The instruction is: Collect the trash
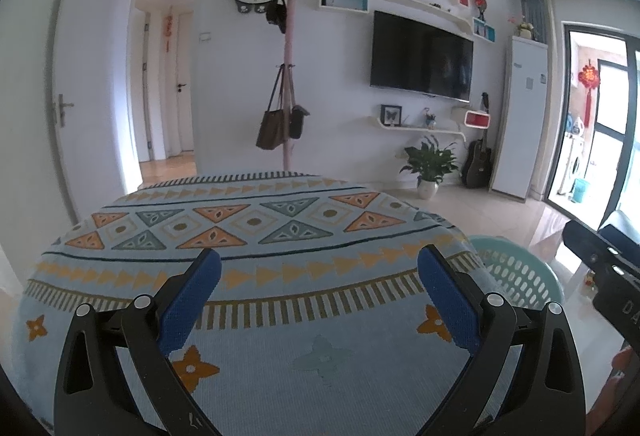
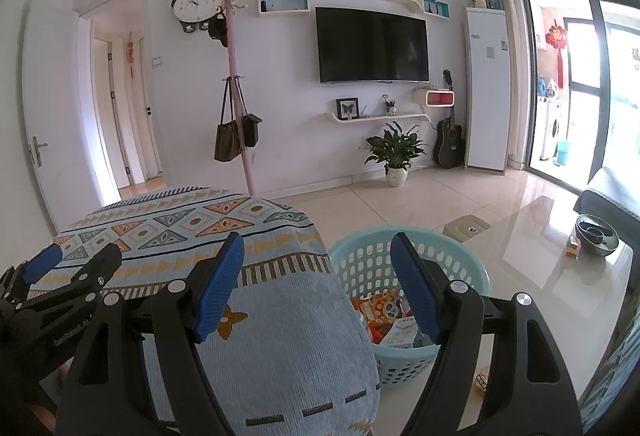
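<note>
Both grippers wide, holding nothing: left gripper (image 1: 318, 300) over bare patterned cloth (image 1: 248, 220), right gripper (image 2: 318, 284) just above basket (image 2: 360, 260) rim. Trash (image 2: 386, 316) already in basket below right gripper. No loose trash visible; task looks near done.

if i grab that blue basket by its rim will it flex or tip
The basket looks like thin perforated plastic, so the rim probably flexes. Its load is paper wrappers, so likely light. Lifted from one side it may tilt, spilling them.
</note>
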A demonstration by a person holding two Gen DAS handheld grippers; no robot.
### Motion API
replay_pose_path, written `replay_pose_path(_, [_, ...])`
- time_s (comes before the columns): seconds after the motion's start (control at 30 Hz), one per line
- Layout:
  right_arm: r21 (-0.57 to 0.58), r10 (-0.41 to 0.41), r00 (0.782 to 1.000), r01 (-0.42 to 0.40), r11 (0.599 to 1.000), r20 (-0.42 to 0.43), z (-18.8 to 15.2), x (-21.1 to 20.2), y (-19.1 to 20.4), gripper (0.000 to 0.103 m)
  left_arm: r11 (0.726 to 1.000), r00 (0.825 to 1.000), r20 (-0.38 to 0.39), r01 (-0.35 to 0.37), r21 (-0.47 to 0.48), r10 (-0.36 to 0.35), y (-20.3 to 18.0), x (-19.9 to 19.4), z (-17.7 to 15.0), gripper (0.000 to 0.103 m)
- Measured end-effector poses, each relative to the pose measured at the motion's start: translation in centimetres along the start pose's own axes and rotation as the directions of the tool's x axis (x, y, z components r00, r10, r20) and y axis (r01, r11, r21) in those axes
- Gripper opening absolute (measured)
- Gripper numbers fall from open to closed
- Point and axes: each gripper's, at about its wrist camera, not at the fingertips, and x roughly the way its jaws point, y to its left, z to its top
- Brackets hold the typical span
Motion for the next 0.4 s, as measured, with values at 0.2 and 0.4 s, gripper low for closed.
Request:
replay_pose_path(0.2, [-0.001,-0.003,1.000,0.003,1.000,-0.004,0.2,-0.2,-0.3,0.072,1.000,0.999,-0.035,-0.008,0.013,0.008,0.3,-0.5,0.2,0.096])
replay_pose_path(0.4, [0.003,0.002,1.000,-0.002,1.000,-0.001,0.5,-1.1,-0.1,0.072,1.000,1.000,-0.011,0.015,0.015,-0.015,0.6,-2.5,0.6,0.096])
